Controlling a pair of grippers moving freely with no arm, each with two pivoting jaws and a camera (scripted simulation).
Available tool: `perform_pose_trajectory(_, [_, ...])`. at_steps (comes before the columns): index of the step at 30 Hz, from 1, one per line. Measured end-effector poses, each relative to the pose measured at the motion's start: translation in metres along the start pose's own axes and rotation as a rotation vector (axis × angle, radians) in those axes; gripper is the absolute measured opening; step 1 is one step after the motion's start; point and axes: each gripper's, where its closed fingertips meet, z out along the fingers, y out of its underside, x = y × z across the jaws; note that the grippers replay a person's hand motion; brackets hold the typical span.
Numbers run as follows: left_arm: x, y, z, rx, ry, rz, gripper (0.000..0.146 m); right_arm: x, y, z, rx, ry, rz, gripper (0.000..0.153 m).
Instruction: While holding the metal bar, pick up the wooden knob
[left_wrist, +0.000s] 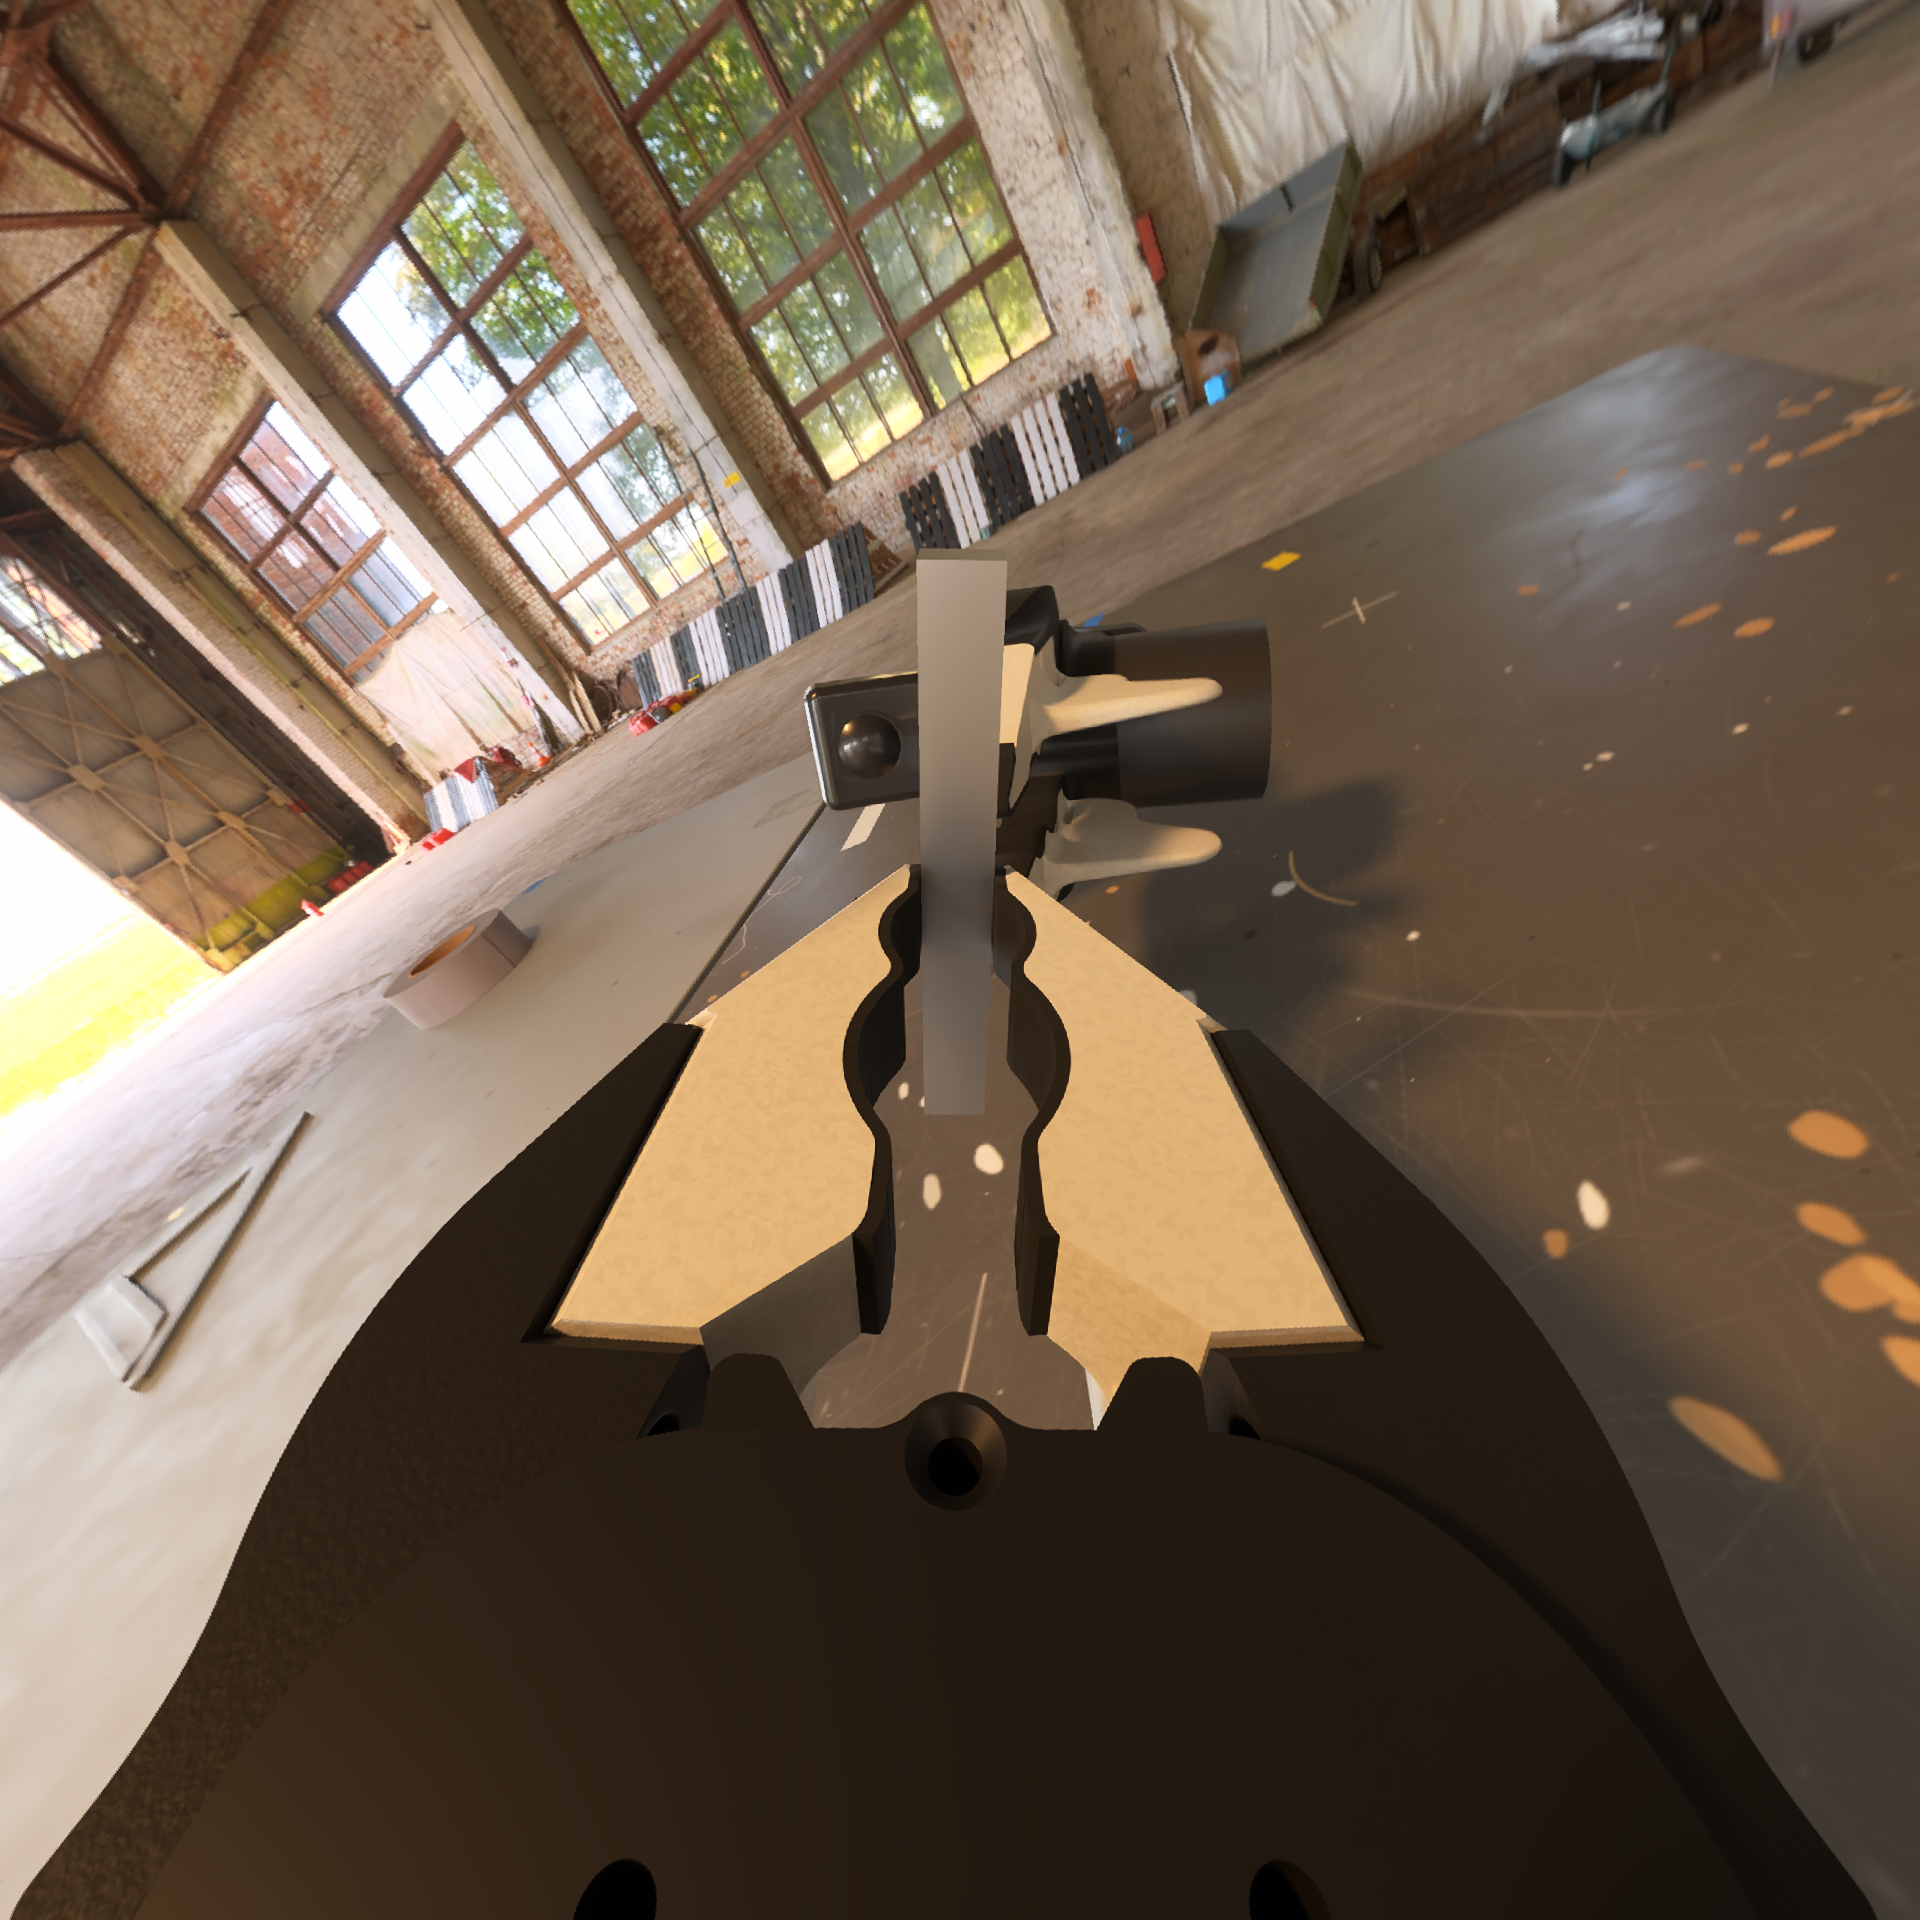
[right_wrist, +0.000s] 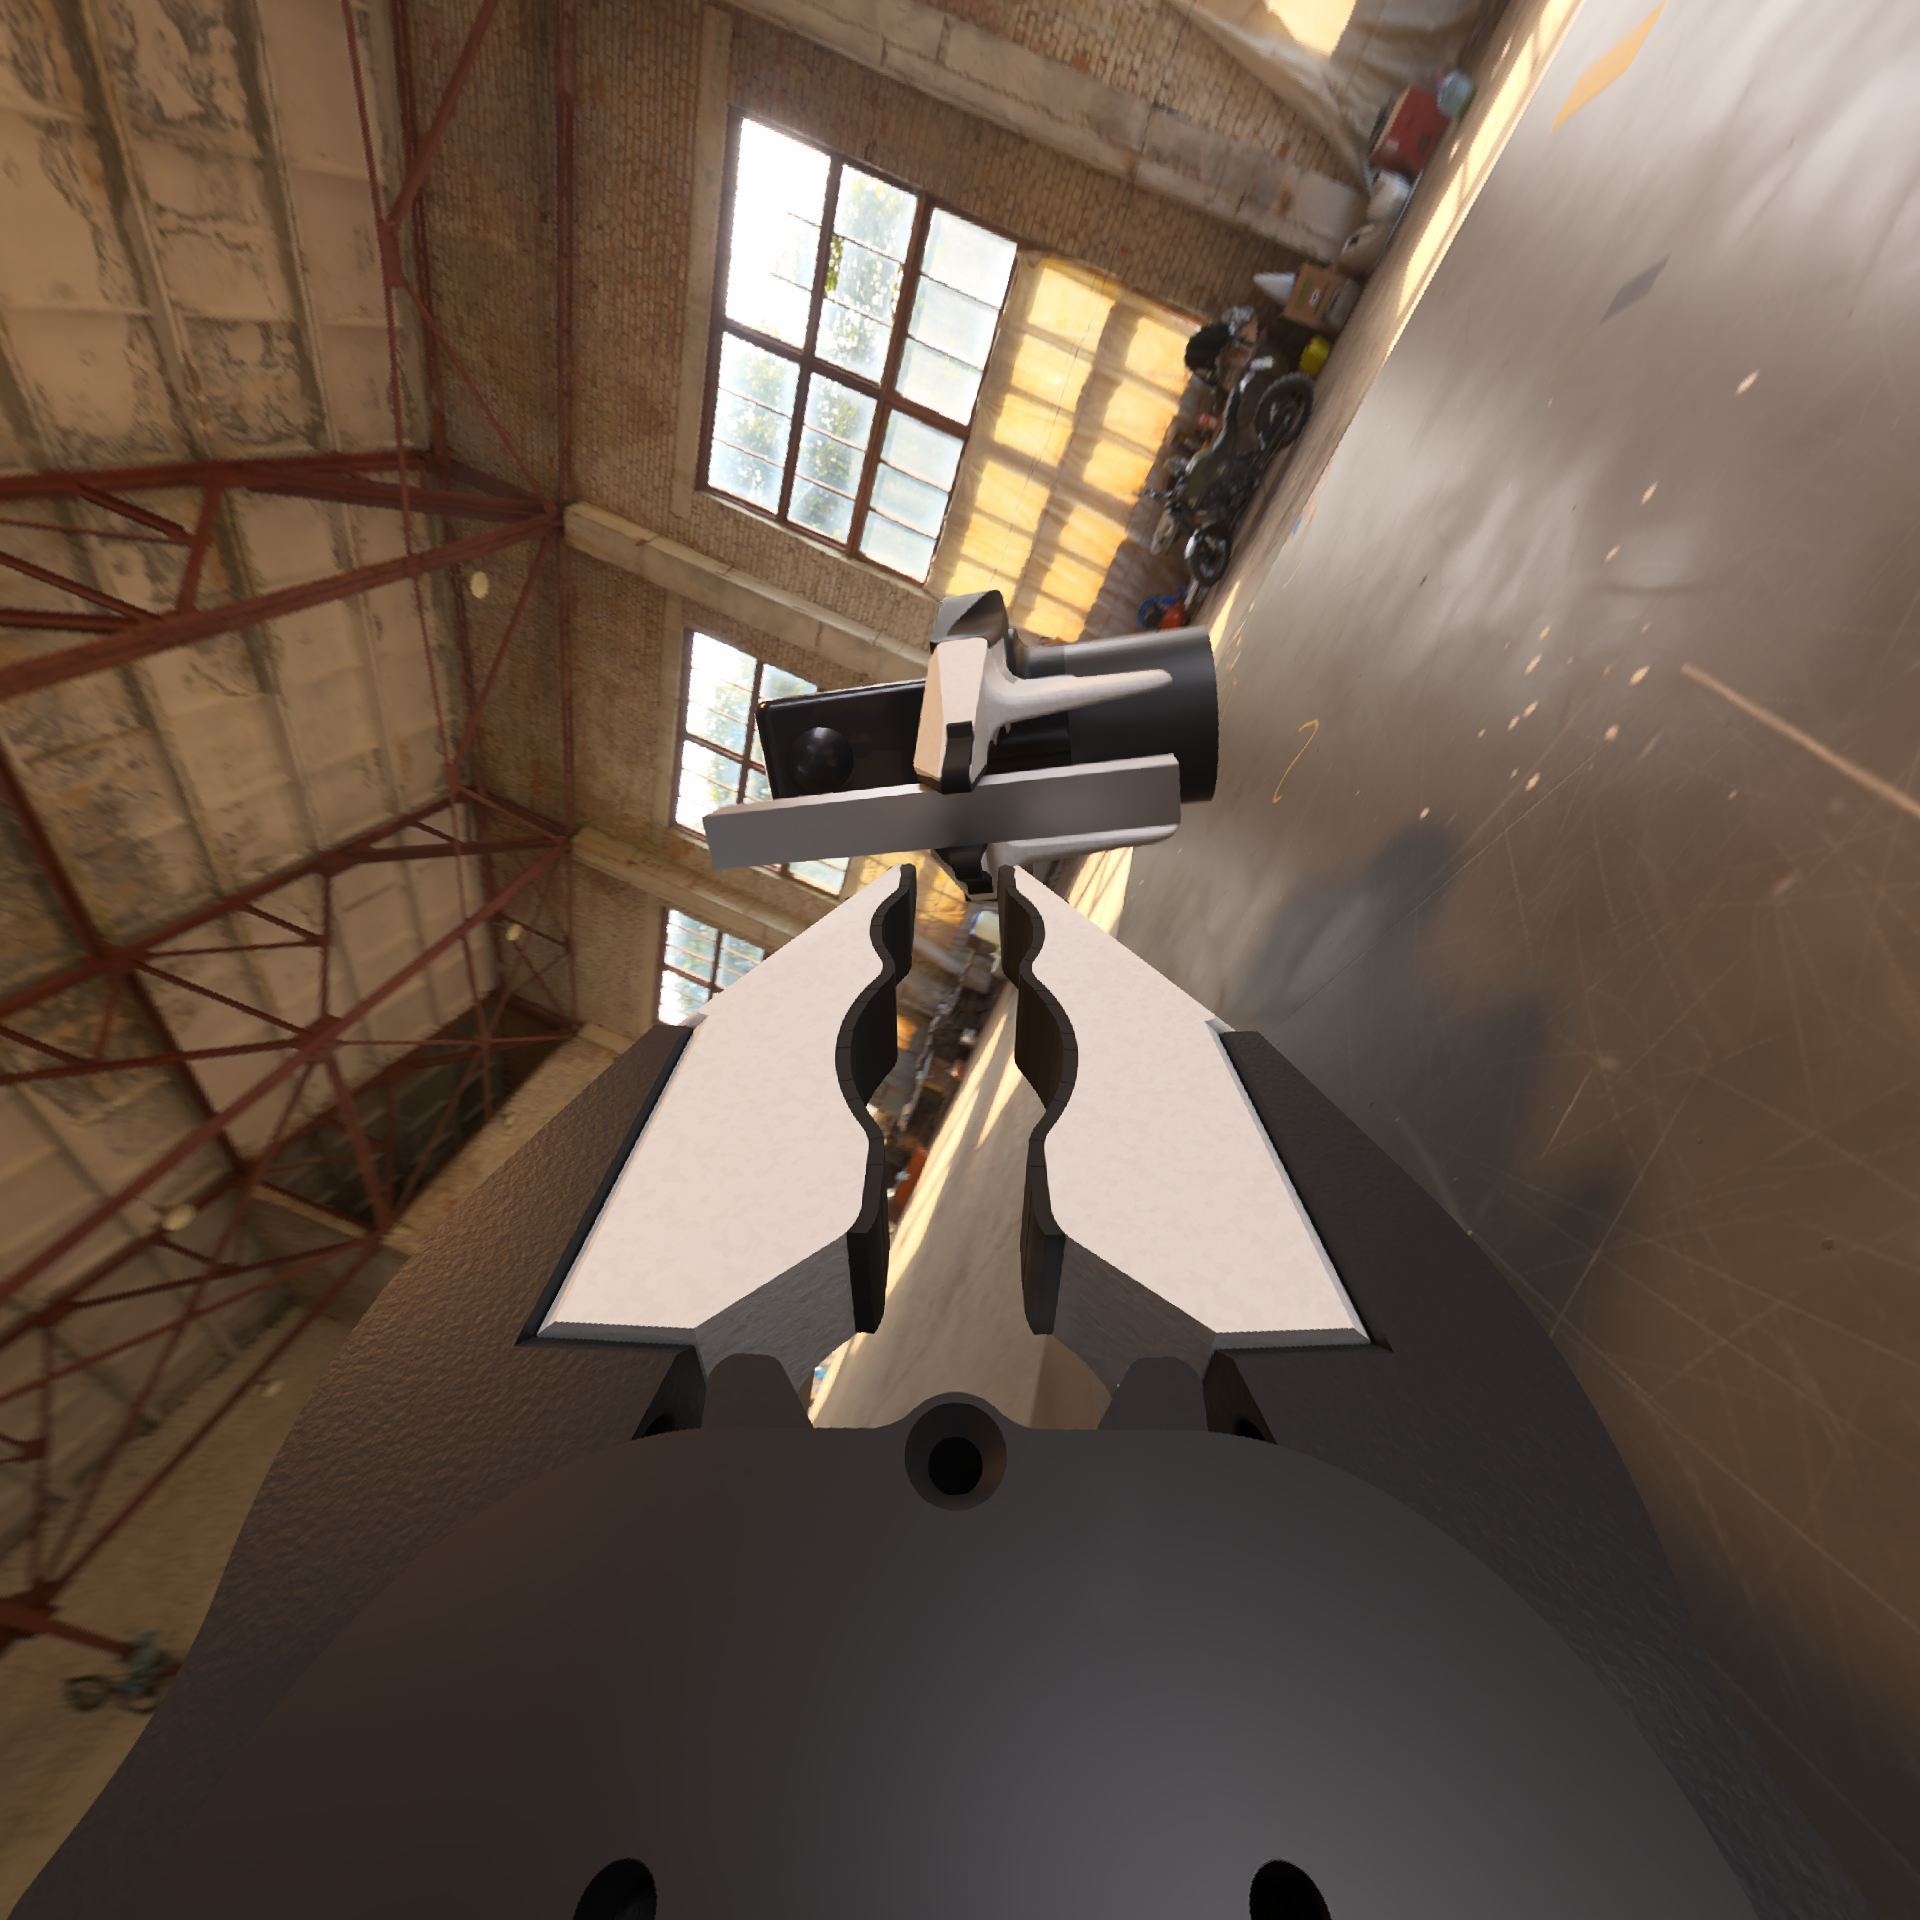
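Observation:
My left gripper (left_wrist: 958, 883) is shut on the grey metal bar (left_wrist: 956, 779), which stands upright between its fingertips. In the right wrist view the left gripper (right_wrist: 961, 805) faces me and the metal bar (right_wrist: 831, 826) lies crosswise in it. My right gripper (right_wrist: 956, 883) has a narrow gap between its fingers and nothing in it; in the left wrist view the right gripper (left_wrist: 1039, 774) hovers just behind the bar. A short round knob (left_wrist: 457, 966) with a tan face lies far off to the left on the pale surface. It is hidden from the right wrist view.
A dark scratched table top (left_wrist: 1558, 935) with orange and white paint spots spreads to the right. A pale surface (left_wrist: 520, 1195) lies left of it, with a flat grey triangular frame (left_wrist: 197, 1257) on it. A brick hall with tall windows stands behind.

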Motion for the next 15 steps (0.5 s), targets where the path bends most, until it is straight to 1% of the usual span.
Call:
perform_pose_trajectory(1, [0.001, 0.0, 0.0, 0.013, -0.005, -0.021, 0.012, -0.001, 0.0, 0.0, 0.006, 0.006, -0.031, 0.016])
perform_pose_trajectory(2, [0.001, -0.002, 0.0, 0.033, -0.005, -0.052, 0.012, -0.001, 0.002, 0.0, 0.003, 0.023, -0.1, 0.015])
perform_pose_trajectory(3, [0.002, -0.003, -0.001, 0.057, 0.003, -0.089, 0.012, -0.001, 0.005, 0.0, -0.022, 0.063, -0.201, 0.015])
perform_pose_trajectory(5, [0.002, -0.002, -0.003, 0.077, 0.011, -0.155, 0.012, 0.003, 0.006, -0.009, -0.098, 0.223, -0.478, 0.02])
perform_pose_trajectory(6, [0.0, 0.001, -0.004, 0.074, -0.003, -0.17, 0.012, 0.006, 0.002, -0.018, -0.117, 0.335, -0.619, 0.026])
perform_pose_trajectory(7, [-0.002, 0.003, -0.006, 0.072, -0.016, -0.184, 0.012, 0.008, -0.005, -0.032, -0.127, 0.458, -0.748, 0.04])
perform_pose_trajectory(8, [-0.003, 0.006, -0.008, 0.072, -0.024, -0.201, 0.012, 0.009, -0.013, -0.048, -0.137, 0.575, -0.86, 0.053])
perform_pose_trajectory(9, [-0.004, 0.007, -0.01, 0.077, -0.026, -0.219, 0.012, 0.01, -0.02, -0.066, -0.151, 0.69, -0.958, 0.062])
perform_pose_trajectory(10, [-0.004, 0.008, -0.01, 0.084, -0.025, -0.235, 0.012, 0.011, -0.027, -0.085, -0.174, 0.794, -1.038, 0.069])
perform_pose_trajectory(11, [-0.005, 0.008, -0.01, 0.091, -0.025, -0.247, 0.012, 0.015, -0.031, -0.103, -0.206, 0.877, -1.077, 0.072])
perform_pose_trajectory(12, [-0.005, 0.008, -0.01, 0.098, -0.023, -0.255, 0.012, 0.022, -0.033, -0.121, -0.252, 0.95, -1.072, 0.073])
perform_pose_trajectory(13, [-0.005, 0.007, -0.01, 0.107, -0.022, -0.26, 0.012, 0.031, -0.032, -0.136, -0.312, 1.01, -1.038, 0.075])
perform_pose_trajectory(15, [-0.006, 0.007, -0.01, 0.114, -0.02, -0.267, 0.012, 0.052, -0.024, -0.156, -0.425, 1.078, -0.967, 0.077])
